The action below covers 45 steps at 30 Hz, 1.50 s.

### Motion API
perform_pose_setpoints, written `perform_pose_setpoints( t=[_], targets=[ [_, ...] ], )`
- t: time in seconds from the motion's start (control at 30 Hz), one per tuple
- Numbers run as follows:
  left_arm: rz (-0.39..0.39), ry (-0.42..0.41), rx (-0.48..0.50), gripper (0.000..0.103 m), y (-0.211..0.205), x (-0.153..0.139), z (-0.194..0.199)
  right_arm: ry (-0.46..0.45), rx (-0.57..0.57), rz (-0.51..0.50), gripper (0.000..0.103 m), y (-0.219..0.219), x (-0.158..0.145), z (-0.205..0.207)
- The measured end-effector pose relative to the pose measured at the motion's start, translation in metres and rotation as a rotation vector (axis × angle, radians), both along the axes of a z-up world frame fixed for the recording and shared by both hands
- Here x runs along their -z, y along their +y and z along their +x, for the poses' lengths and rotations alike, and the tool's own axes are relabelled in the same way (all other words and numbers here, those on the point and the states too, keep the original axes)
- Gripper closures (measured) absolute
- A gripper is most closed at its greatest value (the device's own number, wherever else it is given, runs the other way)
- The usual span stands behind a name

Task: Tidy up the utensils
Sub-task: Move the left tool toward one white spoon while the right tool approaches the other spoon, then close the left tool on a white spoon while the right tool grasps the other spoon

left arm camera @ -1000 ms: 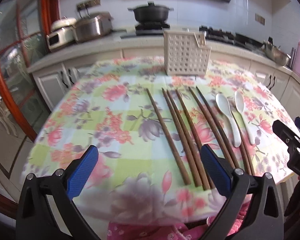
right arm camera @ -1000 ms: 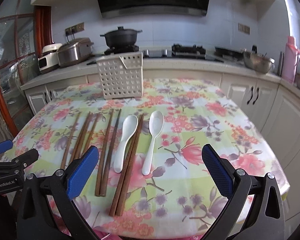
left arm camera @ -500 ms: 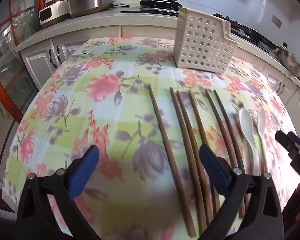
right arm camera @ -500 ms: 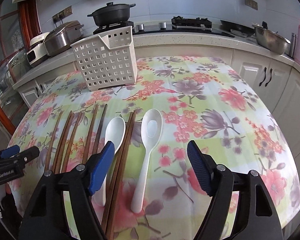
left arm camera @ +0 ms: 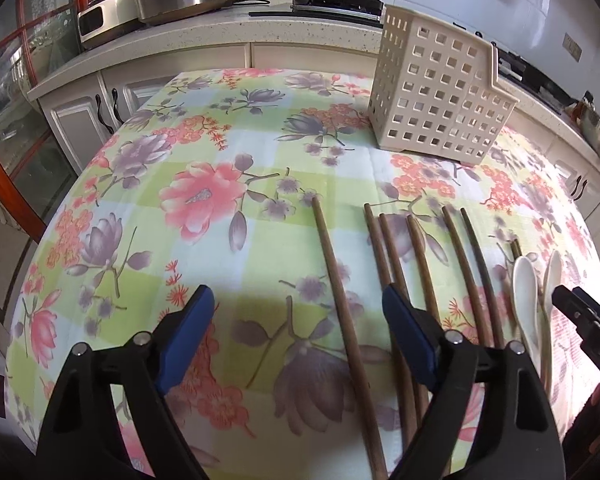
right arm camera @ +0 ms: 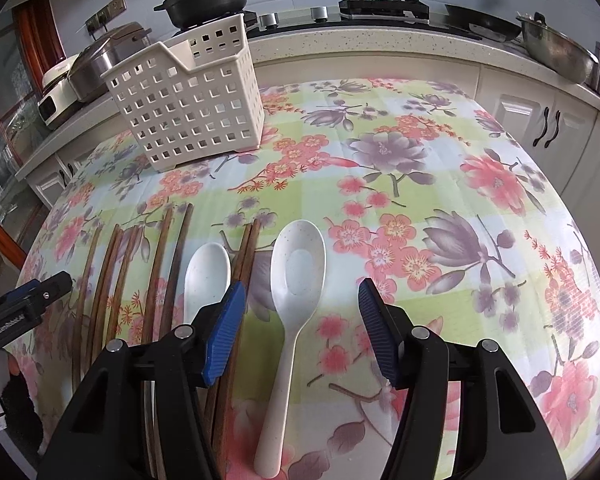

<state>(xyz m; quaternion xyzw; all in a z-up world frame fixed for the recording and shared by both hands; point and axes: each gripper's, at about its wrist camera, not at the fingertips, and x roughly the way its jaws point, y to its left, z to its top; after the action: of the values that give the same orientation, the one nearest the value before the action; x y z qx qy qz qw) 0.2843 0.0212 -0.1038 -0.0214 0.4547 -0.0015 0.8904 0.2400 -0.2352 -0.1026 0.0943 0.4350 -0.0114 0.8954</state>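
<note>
Left wrist view: my left hand-held gripper point(left arm camera: 296, 330) hangs over the flowered tabletop point(left arm camera: 204, 184) with its blue pads point(left arm camera: 188, 334) apart and closing; the outermost brown chopstick point(left arm camera: 342, 320) runs between them, and I cannot see either pad pressing on it. Just to its right lie more chopsticks point(left arm camera: 396, 256) in a loose row, roughly parallel, their far tips pointing toward the white perforated utensil basket point(left arm camera: 440, 96), which stands upright near the far edge of the tabletop, apart from all the utensils. Beyond the chopsticks, at the right edge of this view, are the two white spoons point(left arm camera: 526, 292), with my other gripper's black tip beside them. Right wrist view: my right hand-held gripper point(right arm camera: 302, 328) has its pads point(right arm camera: 380, 336) apart and closing around the handle of the larger white spoon point(right arm camera: 296, 280), which lies bowl up with the bowl pointing away from me; the pads are clear of it on both sides. The smaller spoon point(right arm camera: 206, 276) lies to its left, with a pair of chopsticks point(right arm camera: 249, 240) between the two spoons, partly hidden under my left pad. The basket point(right arm camera: 188, 100) sits well behind them, nothing visible in it from here.
</note>
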Motion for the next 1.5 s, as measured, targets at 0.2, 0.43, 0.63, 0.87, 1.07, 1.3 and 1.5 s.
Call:
perform_pose_setpoints(
  t=[0.2,0.43,0.63,0.87,1.07,1.3,1.5],
  targets=[
    [0.008,0.025,-0.009,0.034,-0.002,0.009,0.012,-0.009,-0.008,-0.002,0.046,0.002,0.001,-0.005],
    [0.044,0.037,-0.001,0.059,-0.01,0.013,0.026,-0.012,0.007,-0.001,0.047,-0.005,0.002,-0.005],
    [0.068,0.036,0.013,0.071,-0.016,0.015,0.028,-0.005,0.013,-0.007,0.047,-0.007,0.006,-0.004],
    [0.059,-0.012,0.009,0.067,-0.024,0.001,0.016,0.002,0.001,-0.028,0.047,-0.004,0.011,0.003],
    [0.041,-0.024,0.026,0.055,-0.042,-0.004,0.007,0.017,-0.012,-0.062,0.051,0.002,0.014,0.016],
    [0.016,-0.031,0.104,0.055,-0.074,-0.006,-0.005,0.015,-0.007,-0.093,0.059,0.005,0.014,0.027],
    [0.023,-0.035,0.136,0.055,-0.098,-0.002,-0.009,0.0,0.005,-0.089,0.077,-0.002,0.014,0.023]
  ],
)
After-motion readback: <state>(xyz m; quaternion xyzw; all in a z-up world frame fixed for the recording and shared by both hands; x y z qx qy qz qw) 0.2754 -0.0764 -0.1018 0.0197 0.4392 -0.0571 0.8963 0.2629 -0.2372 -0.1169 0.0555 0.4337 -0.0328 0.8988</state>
